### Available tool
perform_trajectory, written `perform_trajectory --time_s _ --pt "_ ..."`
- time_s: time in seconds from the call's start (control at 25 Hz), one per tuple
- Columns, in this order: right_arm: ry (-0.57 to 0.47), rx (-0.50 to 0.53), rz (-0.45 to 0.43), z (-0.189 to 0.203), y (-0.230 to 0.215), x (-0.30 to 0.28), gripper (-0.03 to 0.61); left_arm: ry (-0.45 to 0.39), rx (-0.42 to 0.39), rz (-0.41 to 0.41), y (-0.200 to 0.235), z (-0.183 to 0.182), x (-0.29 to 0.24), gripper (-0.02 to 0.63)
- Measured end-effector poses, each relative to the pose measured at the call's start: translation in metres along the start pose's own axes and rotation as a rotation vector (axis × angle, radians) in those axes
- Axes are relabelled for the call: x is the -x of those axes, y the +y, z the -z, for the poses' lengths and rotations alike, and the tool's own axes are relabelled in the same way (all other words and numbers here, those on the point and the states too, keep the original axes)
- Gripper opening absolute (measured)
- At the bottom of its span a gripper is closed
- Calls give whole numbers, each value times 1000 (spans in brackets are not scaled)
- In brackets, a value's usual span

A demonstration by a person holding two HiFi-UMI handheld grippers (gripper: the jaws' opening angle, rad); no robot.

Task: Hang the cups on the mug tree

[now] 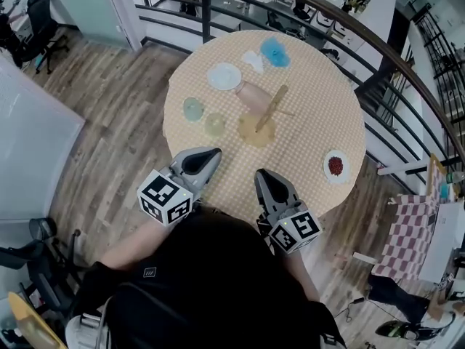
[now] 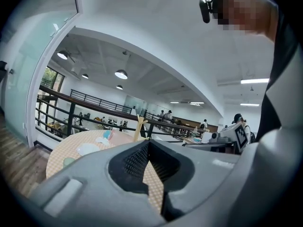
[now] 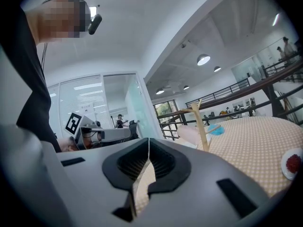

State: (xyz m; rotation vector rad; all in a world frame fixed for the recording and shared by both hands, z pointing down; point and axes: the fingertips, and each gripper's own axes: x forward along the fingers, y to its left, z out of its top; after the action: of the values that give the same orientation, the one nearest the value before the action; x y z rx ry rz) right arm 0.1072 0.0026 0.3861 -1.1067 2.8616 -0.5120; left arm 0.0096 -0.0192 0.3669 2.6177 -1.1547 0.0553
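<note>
My grey left gripper (image 1: 211, 153) and right gripper (image 1: 263, 175) are hovering clenched, empty. The slim wooden mug tree (image 1: 272, 107) is standing ahead, well apart.

Wood floor (image 1: 123, 115); blk railing (image 1: 206, 9); round ceiling lamps (image 2: 121, 74).

Four coloured cups (image 1: 275, 51) (image 1: 251, 94) (image 1: 192, 109) (image 1: 215, 125), one mug tree (image 1: 257, 129) (wooden)

Bright, even indoor light from round ceiling lamps (image 2: 121, 74); soft shadows, strong fisheye bending, black corners.
</note>
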Motion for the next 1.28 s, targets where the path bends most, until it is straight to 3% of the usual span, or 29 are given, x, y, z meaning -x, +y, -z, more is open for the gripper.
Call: perform_trajectory --time_s 0.36,0.64,0.92,1.28 --pt "-6 8 -43 0 -3 -10 18 -9 -37 -74 14 -3 -1 6" --pt "66 30 -38 20 8 -52 21 -32 -62 -116 63 -20 12 6" --pt "121 54 65 33 5 -116 78 3 -67 -61 130 -21 25 6" --pt "134 79 201 54 5 -179 94 53 -89 69 188 -11 24 6"
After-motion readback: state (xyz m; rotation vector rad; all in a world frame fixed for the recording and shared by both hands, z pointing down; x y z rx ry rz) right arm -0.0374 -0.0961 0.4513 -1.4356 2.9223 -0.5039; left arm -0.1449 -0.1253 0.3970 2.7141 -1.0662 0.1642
